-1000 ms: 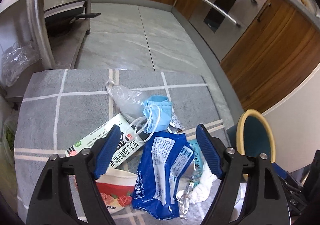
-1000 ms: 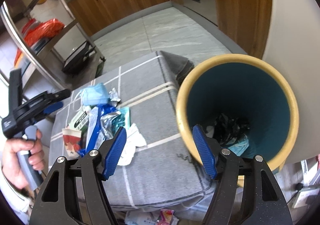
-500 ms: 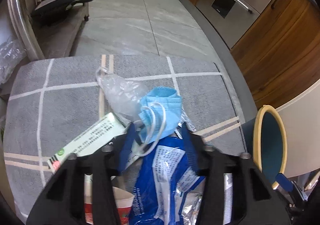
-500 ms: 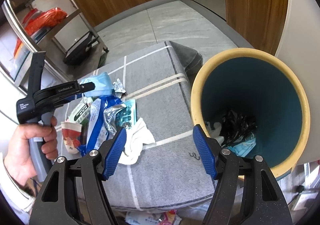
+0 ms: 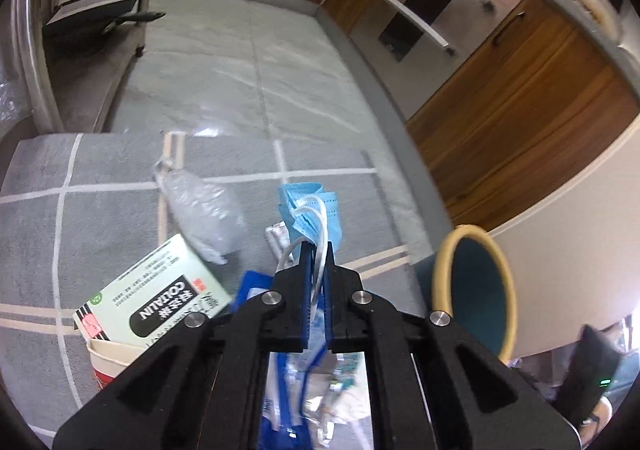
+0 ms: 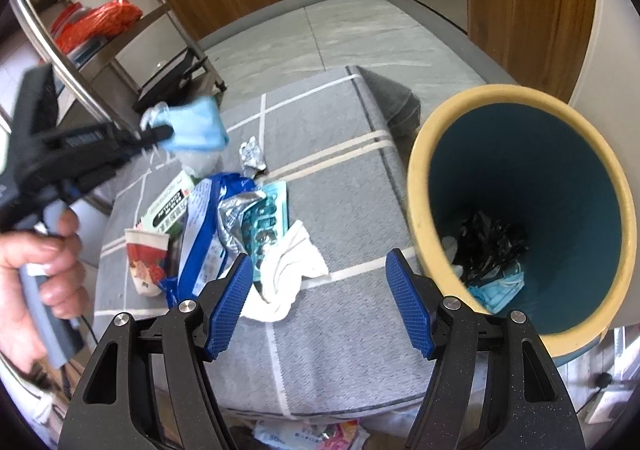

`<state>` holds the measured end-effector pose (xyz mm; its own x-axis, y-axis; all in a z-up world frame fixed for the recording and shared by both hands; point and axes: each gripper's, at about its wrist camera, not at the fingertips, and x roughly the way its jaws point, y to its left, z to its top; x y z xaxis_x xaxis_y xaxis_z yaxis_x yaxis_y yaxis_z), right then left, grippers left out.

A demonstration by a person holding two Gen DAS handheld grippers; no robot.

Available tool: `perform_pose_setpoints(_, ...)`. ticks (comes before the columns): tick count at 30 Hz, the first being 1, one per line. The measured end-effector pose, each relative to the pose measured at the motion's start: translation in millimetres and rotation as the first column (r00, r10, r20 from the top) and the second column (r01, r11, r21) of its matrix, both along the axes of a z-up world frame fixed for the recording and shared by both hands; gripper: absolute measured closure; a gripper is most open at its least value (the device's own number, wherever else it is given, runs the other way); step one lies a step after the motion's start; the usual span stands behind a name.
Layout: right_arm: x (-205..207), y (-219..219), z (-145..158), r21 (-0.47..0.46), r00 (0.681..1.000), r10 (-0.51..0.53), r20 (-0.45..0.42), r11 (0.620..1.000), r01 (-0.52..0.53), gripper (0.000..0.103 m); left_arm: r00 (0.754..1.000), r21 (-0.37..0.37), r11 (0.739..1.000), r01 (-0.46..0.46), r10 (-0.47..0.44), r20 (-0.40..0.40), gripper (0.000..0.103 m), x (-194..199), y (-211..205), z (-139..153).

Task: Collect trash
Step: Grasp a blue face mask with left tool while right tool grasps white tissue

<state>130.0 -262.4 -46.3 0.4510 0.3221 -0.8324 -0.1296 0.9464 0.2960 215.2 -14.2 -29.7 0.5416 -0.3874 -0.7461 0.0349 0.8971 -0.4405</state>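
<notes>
Both grippers are built from black, faintly speckled plastic arms pierced by triangular cut-outs and joined with round silver screws. The right gripper (image 6: 319, 305) is fitted with blue pads (image 6: 410, 316) moulded in a fine grid texture, and the left gripper (image 5: 315, 252) with matching blue pads. A grey-blue handle is seen beneath the left hand (image 6: 38, 270), and white lettering, too blurred to be read, is printed along the black body.

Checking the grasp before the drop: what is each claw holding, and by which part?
Left claw pinches the blue disposable face mask by its white ear loop. Right claw holds nothing.
</notes>
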Motion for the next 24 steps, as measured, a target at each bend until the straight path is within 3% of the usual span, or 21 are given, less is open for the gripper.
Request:
perform_pose_setpoints(7, -5, 28, -25, -0.008, 0.996, 0.083, -0.044, 0.996, -0.083, 0.033, 0.998, -0.048, 0.999, 0.016, -0.014, 0.058, 0.099, -9, -3, 24)
perform_pose_setpoints(15, -5, 56, -50, -0.059, 0.984, 0.164, -0.070, 0.984, -0.168, 0.034, 0.998, -0.053, 0.999, 0.010, -0.007, 0.067, 0.099, -11, 2, 28)
perform_pose_setpoints(19, -2, 57, -63, -0.055, 0.982, 0.167, -0.089, 0.983, -0.173, 0.054, 0.998, -0.056, 0.998, 0.007, -0.004, 0.066, 0.099, -12, 5, 27)
perform_pose_setpoints(23, -4, 58, -63, -0.037, 0.979, 0.187, -0.078, 0.981, -0.190, 0.080, 0.998, -0.060, 0.998, 0.004, 0.000, 0.062, 0.099, -14, 6, 26)
perform_pose_setpoints(24, -4, 58, -62, -0.033, 0.978, 0.193, -0.076, 0.980, -0.195, 0.082, 0.998, -0.060, 0.998, 0.005, -0.001, 0.063, 0.099, -14, 5, 26)
